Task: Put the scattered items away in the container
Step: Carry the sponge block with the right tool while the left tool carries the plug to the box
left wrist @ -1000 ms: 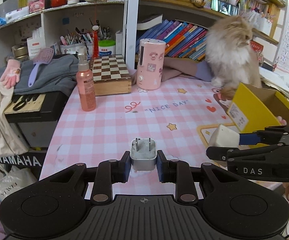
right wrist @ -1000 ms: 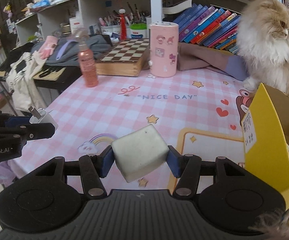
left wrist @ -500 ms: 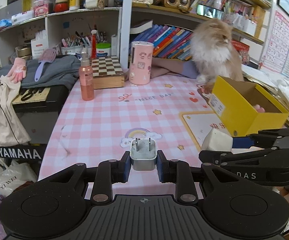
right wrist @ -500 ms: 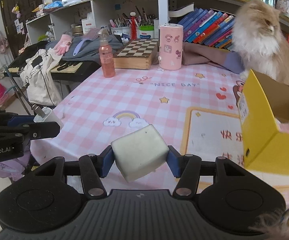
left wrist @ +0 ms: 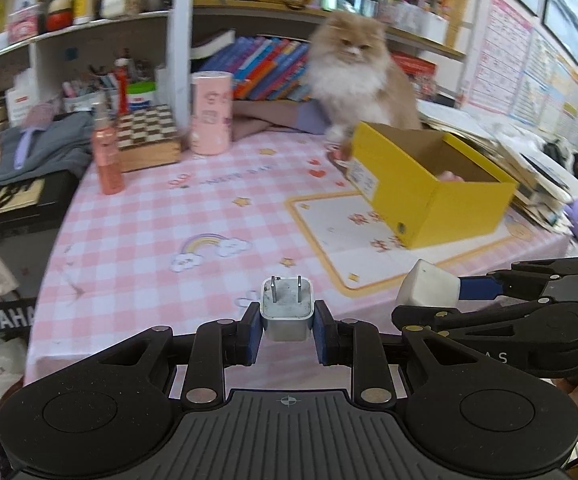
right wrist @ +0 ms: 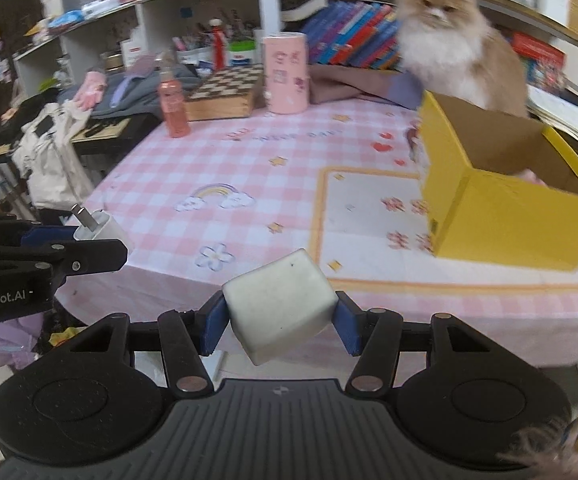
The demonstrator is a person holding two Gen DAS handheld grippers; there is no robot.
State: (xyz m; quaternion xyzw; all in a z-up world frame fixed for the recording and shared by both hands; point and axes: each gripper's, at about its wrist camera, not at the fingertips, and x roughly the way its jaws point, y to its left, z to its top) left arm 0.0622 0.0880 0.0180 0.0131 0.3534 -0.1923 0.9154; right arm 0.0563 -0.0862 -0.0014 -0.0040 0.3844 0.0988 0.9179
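My left gripper [left wrist: 288, 330] is shut on a white plug adapter [left wrist: 288, 304], prongs pointing forward, held over the table's near edge. It also shows in the right wrist view [right wrist: 101, 232]. My right gripper [right wrist: 277, 320] is shut on a white block [right wrist: 279, 304], which also shows in the left wrist view [left wrist: 429, 290] to the right of the adapter. The open yellow box [left wrist: 429, 184] stands on the table at the right, beyond both grippers; it also shows in the right wrist view [right wrist: 501, 200]. Something pink [left wrist: 451, 177] lies inside it.
A fluffy cat [left wrist: 357, 76] sits just behind the box. At the table's far side stand a pink canister [left wrist: 211, 114], an orange spray bottle [left wrist: 107, 156] and a chessboard box [left wrist: 147, 136]. Shelves with books stand behind. A keyboard and bags are left of the table.
Both grippers have pulled back toward the table's near edge, still holding their objects. The box now shows farther away and its inside is visible. The cat has turned to face me.
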